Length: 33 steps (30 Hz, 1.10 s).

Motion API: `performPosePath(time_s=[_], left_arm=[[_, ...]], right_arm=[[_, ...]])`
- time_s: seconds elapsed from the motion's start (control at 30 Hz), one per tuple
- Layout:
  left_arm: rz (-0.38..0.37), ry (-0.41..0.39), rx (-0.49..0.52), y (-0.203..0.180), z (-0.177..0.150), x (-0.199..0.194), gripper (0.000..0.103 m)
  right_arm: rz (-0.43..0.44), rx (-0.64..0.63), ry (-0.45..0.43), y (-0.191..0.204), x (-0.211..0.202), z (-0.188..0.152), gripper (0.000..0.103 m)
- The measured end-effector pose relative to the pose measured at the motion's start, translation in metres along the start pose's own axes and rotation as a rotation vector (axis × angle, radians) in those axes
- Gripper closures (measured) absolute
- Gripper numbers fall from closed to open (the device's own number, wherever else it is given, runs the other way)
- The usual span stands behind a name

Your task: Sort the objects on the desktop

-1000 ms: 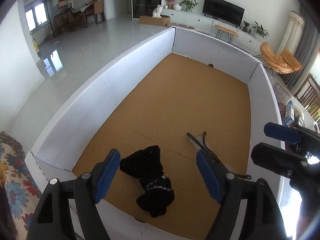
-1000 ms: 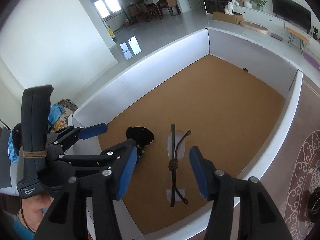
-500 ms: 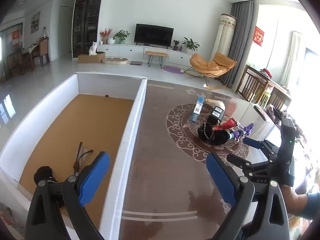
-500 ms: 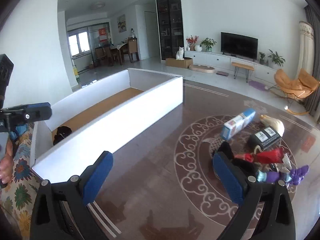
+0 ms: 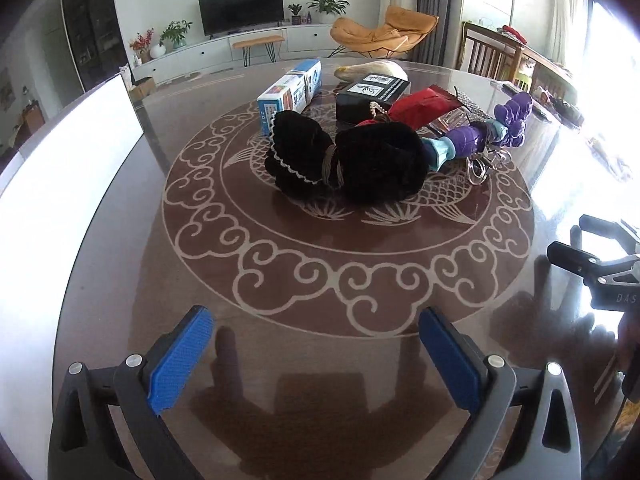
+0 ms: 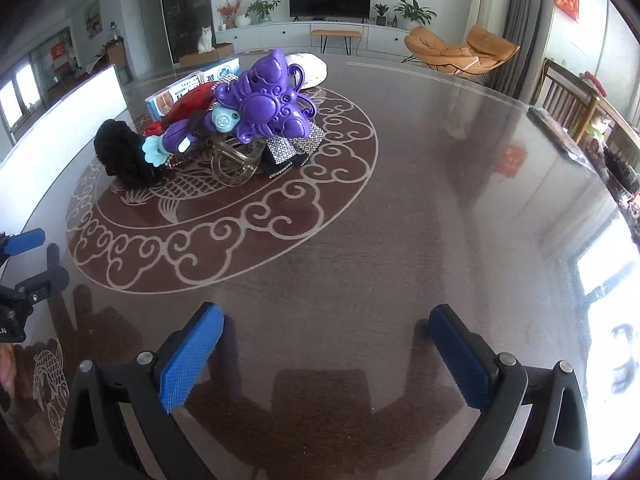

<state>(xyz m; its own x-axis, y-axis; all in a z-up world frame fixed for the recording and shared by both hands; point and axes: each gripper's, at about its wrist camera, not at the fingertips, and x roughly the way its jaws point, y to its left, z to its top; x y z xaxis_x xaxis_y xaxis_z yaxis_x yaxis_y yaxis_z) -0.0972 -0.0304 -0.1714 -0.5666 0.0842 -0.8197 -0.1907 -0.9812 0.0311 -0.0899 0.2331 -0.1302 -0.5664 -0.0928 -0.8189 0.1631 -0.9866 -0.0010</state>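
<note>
Both grippers are held above a glossy brown table (image 5: 280, 292) patterned with a pale scroll-and-fish ring. The left gripper (image 5: 316, 356) is seen with blue pads spread wide and nothing between them; its jaws have just been opening. The right gripper (image 6: 326, 354) is likewise spread wide and empty, its jaws having just been opening as well. Bare tabletop lies between each gripper and the pile, and in the right wrist view a broad clear stretch runs to the table's curved far edge.

The unsorted pile is grouped inside the ring, well apart from both grippers. From the left wrist view, a black fuzzy hair bow (image 5: 344, 160) is nearest, with a blue-and-white box (image 5: 290, 94) and a black labelled box (image 5: 372, 96) behind it and a red pouch (image 5: 420, 106) beside those. The white wall of the sorting bin (image 5: 60, 160) stands along the table's left edge.

Only the right wrist view shows the purple toy wand (image 6: 260, 102) in full, resting on top of the pile, with a clear hair claw (image 6: 236, 162) and a rhinestone strip (image 6: 298, 142) beneath. A white cat (image 6: 205, 39) sits by the far cabinet.
</note>
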Motion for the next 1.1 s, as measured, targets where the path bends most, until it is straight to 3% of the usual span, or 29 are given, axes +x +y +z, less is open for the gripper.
performPosePath(time_s=[0.1,0.17,1.1], left_arm=[[-0.033,0.011,-0.006,-0.006,0.014,0.016,0.0],[-0.019,-0.014,-0.02,-0.008,0.015,0.018,0.0],[-0.019,-0.013,-0.022,-0.005,0.016,0.021,0.0]], right_arm=[[-0.023,0.028,-0.002,-0.009,0.007,0.009,0.0],[-0.028,0.029,-0.003,-0.007,0.012,0.012,0.0],[-0.03,0.029,-0.004,-0.007,0.016,0.012,0.0]])
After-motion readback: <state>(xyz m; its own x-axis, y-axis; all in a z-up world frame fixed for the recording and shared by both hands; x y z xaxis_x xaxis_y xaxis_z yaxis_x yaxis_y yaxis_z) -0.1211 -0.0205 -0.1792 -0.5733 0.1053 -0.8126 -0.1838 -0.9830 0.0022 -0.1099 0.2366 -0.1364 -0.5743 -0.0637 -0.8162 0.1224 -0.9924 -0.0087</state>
